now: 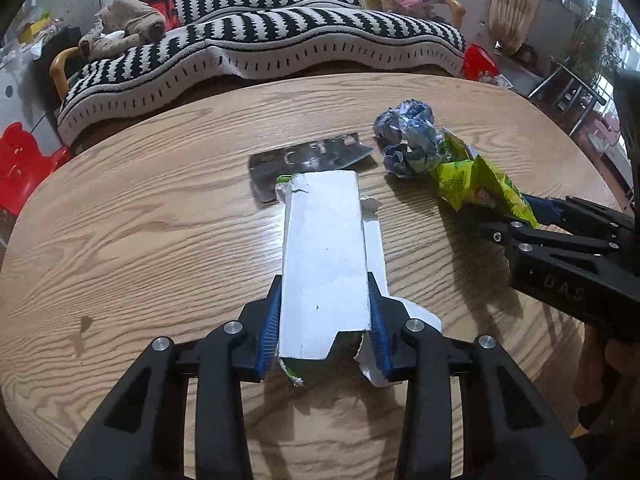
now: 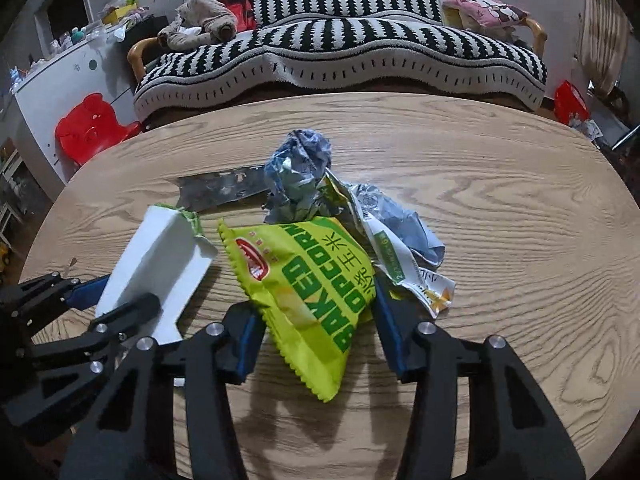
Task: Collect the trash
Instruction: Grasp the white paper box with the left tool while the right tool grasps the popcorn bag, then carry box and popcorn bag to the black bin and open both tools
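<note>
Nearest the left wrist lens: left gripper (image 1: 324, 320), blue pads clamped against both long sides of a torn white cardboard carton with green-printed inside (image 1: 324, 248), squeezed at its near end, far end resting on or just over the round wood-grain table (image 1: 140, 208). Likely trouble here: hollow, already ripped walls buckling under the squeeze, then slipping out on the lift.

Nearest the right wrist lens: right gripper (image 2: 316, 320), blue pads straddling a yellow-green foil snack bag printed BAKED CORN (image 2: 308, 288); right pad pressed to the bag's edge, left pad just beside it, so gripped or merely bracketed cannot be told. Slick foil, held by a corner at best, prone to sliding free.

Just beyond the bag: crumpled white-and-silver wrapper (image 2: 400, 240), overlapping it, apt to drag along or drop off the table.

Farther out: crushed blue-grey foil ball (image 2: 300, 172) and flat silver foil sheet (image 1: 308, 160), the carton's far end overlapping the sheet, liable to be shoved away.

Grippers close together, collision possible on a careless swing
</note>
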Demonstrator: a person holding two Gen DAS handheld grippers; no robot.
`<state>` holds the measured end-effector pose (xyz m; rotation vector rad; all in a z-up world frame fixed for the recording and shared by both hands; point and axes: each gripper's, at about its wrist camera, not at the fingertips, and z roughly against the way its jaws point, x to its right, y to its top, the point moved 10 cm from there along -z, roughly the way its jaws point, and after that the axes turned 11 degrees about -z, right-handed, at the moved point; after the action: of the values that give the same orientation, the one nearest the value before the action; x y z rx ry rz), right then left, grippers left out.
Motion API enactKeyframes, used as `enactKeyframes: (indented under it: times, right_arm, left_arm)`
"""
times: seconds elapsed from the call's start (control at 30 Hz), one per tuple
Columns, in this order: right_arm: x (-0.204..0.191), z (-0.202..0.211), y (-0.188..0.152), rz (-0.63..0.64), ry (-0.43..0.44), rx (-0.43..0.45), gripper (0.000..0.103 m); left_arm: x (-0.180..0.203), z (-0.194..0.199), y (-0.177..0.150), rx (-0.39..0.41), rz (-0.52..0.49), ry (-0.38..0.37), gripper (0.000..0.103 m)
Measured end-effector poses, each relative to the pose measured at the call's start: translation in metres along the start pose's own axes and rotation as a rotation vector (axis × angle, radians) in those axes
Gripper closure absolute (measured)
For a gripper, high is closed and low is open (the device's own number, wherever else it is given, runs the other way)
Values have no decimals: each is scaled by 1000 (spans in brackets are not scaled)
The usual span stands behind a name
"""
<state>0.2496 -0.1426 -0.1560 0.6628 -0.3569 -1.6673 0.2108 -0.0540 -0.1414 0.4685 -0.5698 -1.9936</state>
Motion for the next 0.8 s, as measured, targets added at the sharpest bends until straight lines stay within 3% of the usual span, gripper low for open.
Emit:
enactKeyframes:
  times: [0.2, 0.53, 0.8]
  right_arm:
    - [-3, 9, -4, 5, 9, -2, 56]
    - [2, 65, -2, -14, 74, 79, 56]
    - [34, 104, -10, -22, 46, 103, 56]
  left_arm:
    - [-4, 16, 1, 20, 7, 8, 65]
    - [-8, 48, 11, 75, 34, 23, 65]
    - [19, 60, 22, 105, 1, 13, 65]
